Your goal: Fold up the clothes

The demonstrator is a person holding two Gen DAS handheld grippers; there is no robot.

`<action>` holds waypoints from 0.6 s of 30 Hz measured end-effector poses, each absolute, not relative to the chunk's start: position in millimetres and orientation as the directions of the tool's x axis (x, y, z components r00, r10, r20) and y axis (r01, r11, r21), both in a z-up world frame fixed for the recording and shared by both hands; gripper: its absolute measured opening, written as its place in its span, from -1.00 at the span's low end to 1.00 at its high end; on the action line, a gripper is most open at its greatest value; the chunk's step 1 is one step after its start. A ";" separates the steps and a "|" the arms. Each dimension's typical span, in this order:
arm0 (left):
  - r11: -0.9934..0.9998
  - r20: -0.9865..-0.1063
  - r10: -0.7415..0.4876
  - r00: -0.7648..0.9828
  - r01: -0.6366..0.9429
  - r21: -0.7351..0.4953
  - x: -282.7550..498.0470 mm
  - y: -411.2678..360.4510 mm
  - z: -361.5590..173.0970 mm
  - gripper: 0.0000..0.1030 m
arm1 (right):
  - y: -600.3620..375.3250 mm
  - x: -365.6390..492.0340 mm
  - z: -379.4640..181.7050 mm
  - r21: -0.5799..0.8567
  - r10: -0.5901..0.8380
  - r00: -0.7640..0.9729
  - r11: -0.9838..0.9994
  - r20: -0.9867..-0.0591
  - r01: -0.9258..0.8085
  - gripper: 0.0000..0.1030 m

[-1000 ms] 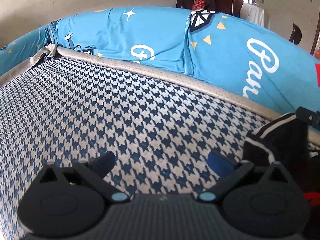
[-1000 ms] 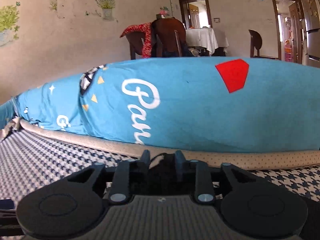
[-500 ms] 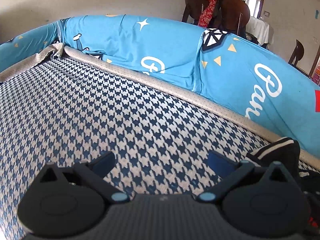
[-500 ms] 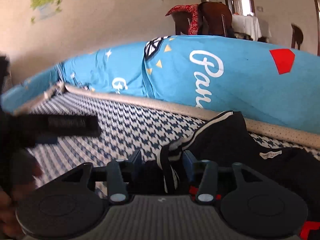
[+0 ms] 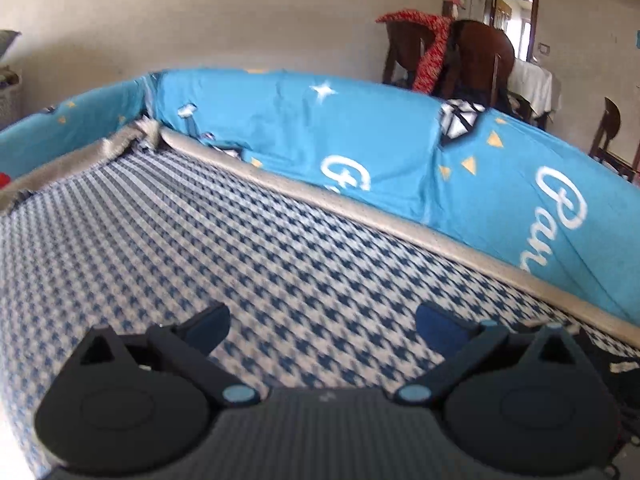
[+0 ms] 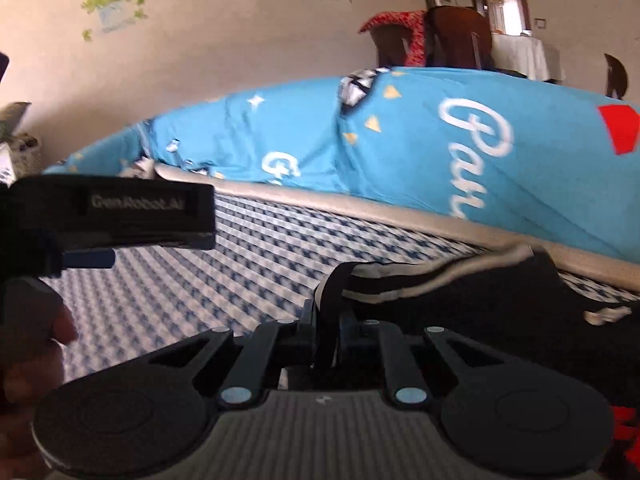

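Right gripper (image 6: 326,330) jaws closing, pinching black garment (image 6: 460,292) edge, near right on houndstooth mattress (image 5: 200,248). Left gripper (image 5: 322,326) fingers wide apart, empty, over bare mattress.

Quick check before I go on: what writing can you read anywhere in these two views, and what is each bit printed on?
"GenRobot.AI": on the black body of the left hand-held gripper, right wrist view.
"Pa...": white script on the blue cushion cover, cut off below by the cushion's edge.
"G...": a second white script word on the same cover, half hidden, unreadable.
Small white tag on the black garment: too blurred.
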State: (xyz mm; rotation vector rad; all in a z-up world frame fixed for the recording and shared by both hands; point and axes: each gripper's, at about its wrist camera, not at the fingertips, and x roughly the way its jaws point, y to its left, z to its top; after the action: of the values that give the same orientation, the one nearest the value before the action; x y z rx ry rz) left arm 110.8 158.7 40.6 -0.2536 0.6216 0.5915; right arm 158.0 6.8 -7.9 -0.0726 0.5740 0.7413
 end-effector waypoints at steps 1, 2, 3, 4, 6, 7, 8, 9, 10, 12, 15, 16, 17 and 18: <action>0.802 -0.608 0.450 0.654 -0.596 -0.048 108.1 163.0 42.2 1.00 | 12.8 156.4 -6.8 0.145 0.628 0.587 0.736 -0.510 -0.661 -0.76; 0.798 -0.605 0.455 0.654 -0.601 -0.049 105.5 167.3 43.7 1.00 | 18.7 154.8 -5.9 0.156 0.639 0.582 0.730 -0.503 -0.666 -0.77; 0.794 -0.603 0.458 0.653 -0.605 -0.051 102.9 171.5 44.9 1.00 | 23.2 153.3 -5.5 0.174 0.652 0.573 0.721 -0.495 -0.670 -0.77; 0.791 -0.604 0.461 0.650 -0.610 -0.052 100.6 175.5 45.6 1.00 | 27.0 151.9 -5.3 0.196 0.667 0.563 0.712 -0.488 -0.674 -0.77; 0.783 -0.607 0.468 0.643 -0.620 -0.053 96.5 182.5 46.3 1.00 | 35.8 149.8 -6.3 0.227 0.691 0.544 0.694 -0.477 -0.683 -0.77; 0.779 -0.606 0.472 0.640 -0.625 -0.053 94.5 185.8 47.1 1.00 | 40.0 149.0 -7.8 0.236 0.697 0.533 0.687 -0.479 -0.687 -0.77; 0.774 -0.605 0.478 0.637 -0.631 -0.053 92.3 189.1 48.0 1.00 | 44.0 148.3 -9.5 0.243 0.702 0.521 0.681 -0.486 -0.691 -0.73; 0.767 -0.602 0.486 0.633 -0.639 -0.053 90.1 192.2 49.4 1.00 | 47.9 147.6 -11.2 0.249 0.706 0.509 0.675 -0.492 -0.695 -0.68; 0.761 -0.600 0.492 0.631 -0.646 -0.056 87.9 194.9 50.7 1.00 | 51.9 147.3 -12.8 0.243 0.701 0.494 0.671 -0.514 -0.700 -0.65; 0.758 -0.603 0.490 0.630 -0.650 -0.064 86.2 197.9 52.3 1.00 | 55.9 146.8 -14.3 0.225 0.686 0.472 0.669 -0.553 -0.709 -0.43; 0.762 -0.608 0.475 0.636 -0.643 -0.076 87.6 195.0 53.9 1.00 | 48.4 145.7 -10.2 0.221 0.681 0.481 0.676 -0.552 -0.703 -0.41; 0.768 -0.610 0.468 0.639 -0.636 -0.077 88.9 191.5 54.5 1.00 | 43.7 145.6 -6.5 0.216 0.676 0.490 0.682 -0.550 -0.698 -0.41; 0.774 -0.611 0.460 0.644 -0.628 -0.078 90.2 187.2 55.2 1.00 | 39.0 145.6 -2.7 0.211 0.671 0.500 0.689 -0.548 -0.694 -0.41; 0.782 -0.613 0.452 0.648 -0.619 -0.079 91.2 182.1 55.7 1.00 | 34.3 145.6 1.0 0.206 0.666 0.509 0.695 -0.545 -0.689 -0.41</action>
State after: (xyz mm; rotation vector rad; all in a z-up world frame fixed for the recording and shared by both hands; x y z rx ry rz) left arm 91.2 182.1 55.7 -0.2940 0.6102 0.6184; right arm 145.6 34.3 1.0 -0.0386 0.6399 0.8163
